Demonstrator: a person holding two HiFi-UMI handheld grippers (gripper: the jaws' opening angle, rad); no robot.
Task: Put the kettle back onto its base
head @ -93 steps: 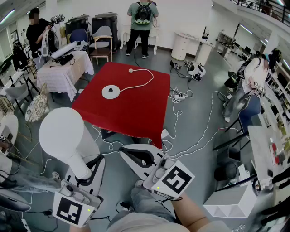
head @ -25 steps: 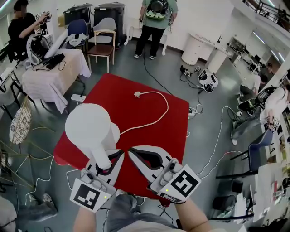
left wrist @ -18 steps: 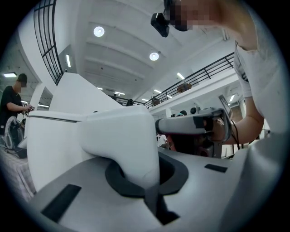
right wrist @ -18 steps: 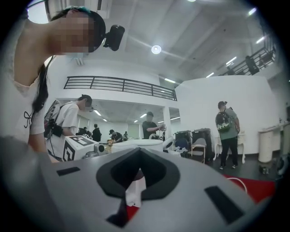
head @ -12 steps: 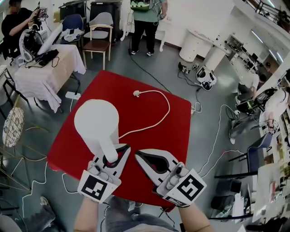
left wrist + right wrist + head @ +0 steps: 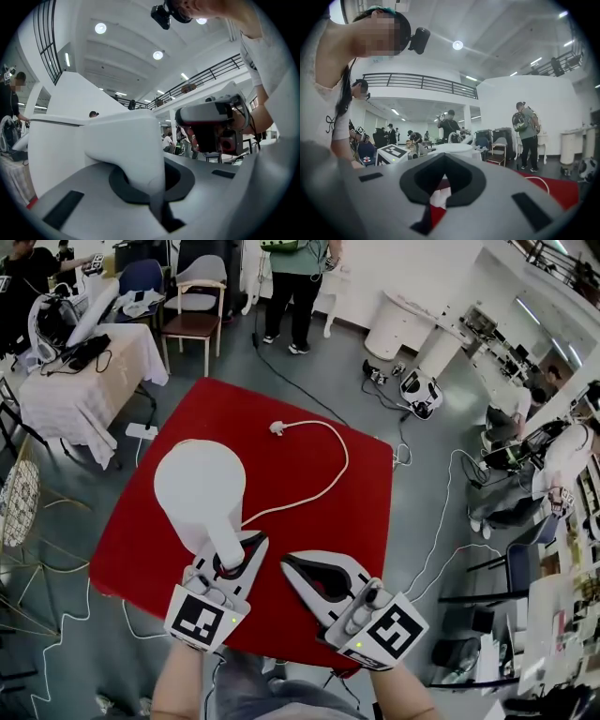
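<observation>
the left claw (image 6: 234,554) is pressed together on the handle (image 6: 223,542) of the white kettle (image 6: 197,484), pinching it just below where it joins the round body. in the left gripper view the handle (image 6: 136,154) fills the oval gap between the jaws, with the kettle's pale wall rising at the left. the kettle is upright over the left half of the red counter (image 6: 309,521), its lid facing the head camera. whether it rests on something or hangs just above the cloth cannot be told.

a white cord (image 6: 328,474) loops across the counter from beneath the kettle's outline to a plug (image 6: 277,427) lying near the far edge. the base itself is hidden from view.

the right claw (image 6: 289,563) is just beside the left one, over the counter's near edge, its jaws pressed together tip to tip with nothing between them. in the right gripper view the kettle's top (image 6: 454,149) shows past the closed jaws, with the left claw's marker cube (image 6: 393,152) just left of it.

beyond the counter a person with a backpack (image 6: 298,268) stands on the grey floor.
</observation>
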